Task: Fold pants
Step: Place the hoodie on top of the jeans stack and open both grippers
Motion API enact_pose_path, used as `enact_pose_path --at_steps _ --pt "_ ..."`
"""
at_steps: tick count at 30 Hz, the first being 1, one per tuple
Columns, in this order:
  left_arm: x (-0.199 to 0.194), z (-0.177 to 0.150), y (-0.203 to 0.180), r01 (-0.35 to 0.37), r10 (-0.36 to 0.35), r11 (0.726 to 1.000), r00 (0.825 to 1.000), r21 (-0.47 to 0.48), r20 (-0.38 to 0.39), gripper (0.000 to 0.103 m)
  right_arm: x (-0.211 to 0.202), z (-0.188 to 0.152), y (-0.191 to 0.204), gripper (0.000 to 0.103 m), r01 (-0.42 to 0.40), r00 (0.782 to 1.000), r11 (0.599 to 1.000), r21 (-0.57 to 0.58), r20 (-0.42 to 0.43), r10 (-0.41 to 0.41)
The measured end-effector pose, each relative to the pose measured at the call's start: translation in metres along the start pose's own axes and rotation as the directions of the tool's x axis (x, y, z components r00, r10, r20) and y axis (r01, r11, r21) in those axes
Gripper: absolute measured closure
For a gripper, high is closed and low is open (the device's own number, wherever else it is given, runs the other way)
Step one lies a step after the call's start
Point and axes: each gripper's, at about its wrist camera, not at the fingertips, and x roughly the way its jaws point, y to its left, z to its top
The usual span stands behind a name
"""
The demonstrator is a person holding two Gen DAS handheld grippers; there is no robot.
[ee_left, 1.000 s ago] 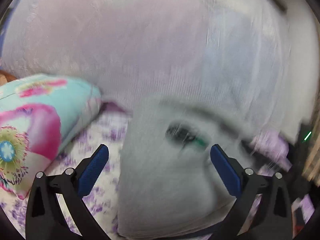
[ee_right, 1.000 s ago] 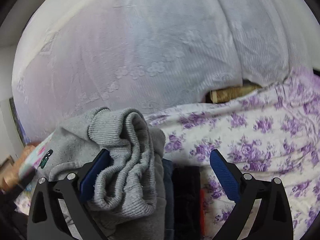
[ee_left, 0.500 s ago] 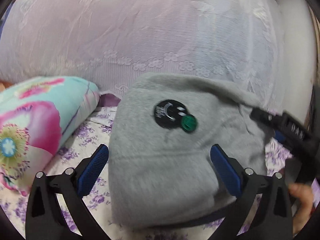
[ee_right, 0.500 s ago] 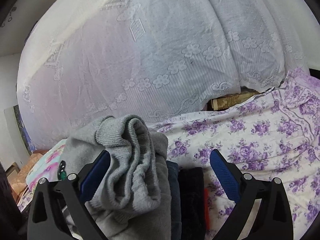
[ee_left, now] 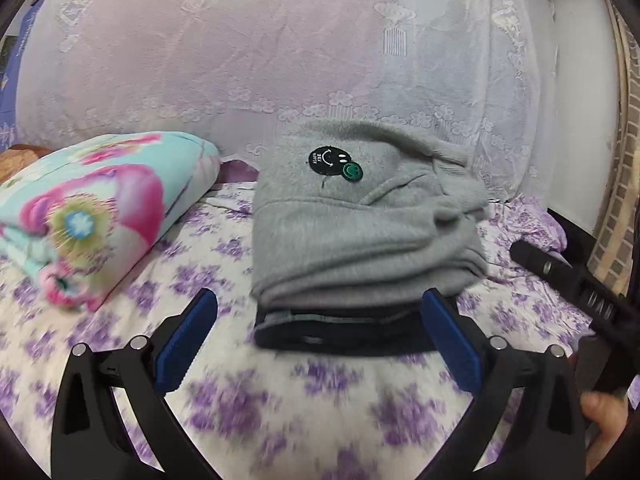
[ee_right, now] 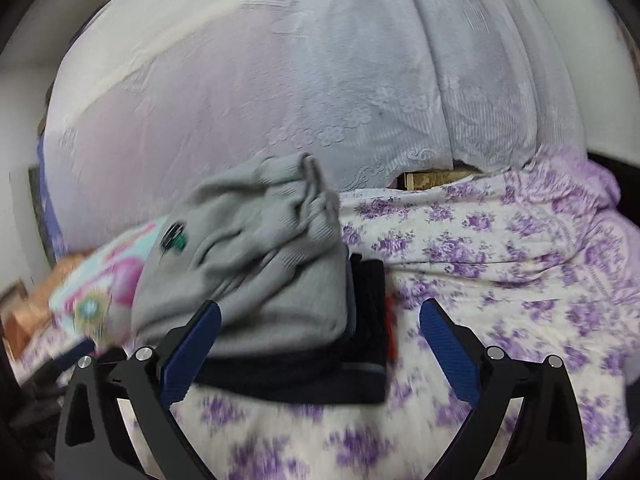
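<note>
Left wrist view: folded grey sweatpants lay atop dark, possibly folded, garments; left gripper and right gripper both gaped, empty.

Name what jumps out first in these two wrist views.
The folded grey pants, with a black smiley patch on top, sit on a stack of dark folded clothes in the middle of the purple-flowered bedsheet. To their left lies a bright turquoise and pink floral pillow, against the white lace curtain behind. The left claw and the right claw are both open and empty.
</note>
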Motion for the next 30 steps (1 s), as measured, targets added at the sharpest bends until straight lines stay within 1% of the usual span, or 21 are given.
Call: enact_pose_path --at_steps 4,9,11,14,16,18,21,26,30 --pt "-0.049 -0.014 0.004 -0.042 0.042 0.999 0.998 -0.007 0.042 0.004 -0.041 -0.014 0.017 0.003 0.011 1.000 0.999 -0.035 0.019 -0.010" --pt "-0.091 -0.019 0.000 -0.093 0.093 0.996 0.992 -0.002 0.086 0.004 -0.094 -0.019 0.027 0.003 -0.014 0.998 1.000 0.006 0.059 0.013" --pt "-0.111 -0.015 -0.005 -0.118 0.116 0.993 0.985 0.004 0.128 0.004 -0.114 -0.020 0.032 0.003 -0.014 0.996 1.000 0.013 0.092 0.013" --pt "-0.130 -0.006 -0.014 -0.156 0.149 0.987 0.973 0.027 0.179 0.004 -0.135 -0.015 0.044 0.003 0.012 0.990 1.000 -0.014 0.143 -0.010" --pt "-0.139 -0.002 -0.018 -0.160 0.151 0.987 0.969 0.030 0.196 0.004 -0.142 -0.009 0.051 0.003 0.051 0.984 0.998 -0.023 0.169 -0.047" --pt "-0.143 0.001 -0.021 -0.153 0.142 0.987 0.969 0.040 0.202 0.004 -0.146 -0.003 0.059 0.003 0.084 0.979 0.996 -0.026 0.187 -0.078" --pt "-0.139 0.001 -0.025 -0.168 0.154 0.983 0.971 0.067 0.186 0.004 -0.144 0.001 0.071 0.003 0.110 0.975 0.992 -0.062 0.203 -0.095" --pt "-0.125 -0.005 -0.024 -0.173 0.159 0.979 0.978 0.103 0.135 0.004 -0.131 -0.007 0.078 0.003 0.090 0.981 0.986 -0.142 0.182 -0.063" --pt "-0.112 -0.009 -0.017 -0.149 0.142 0.985 0.986 0.084 0.083 0.004 -0.123 -0.014 0.072 0.003 0.057 0.985 0.988 -0.144 0.169 -0.032"
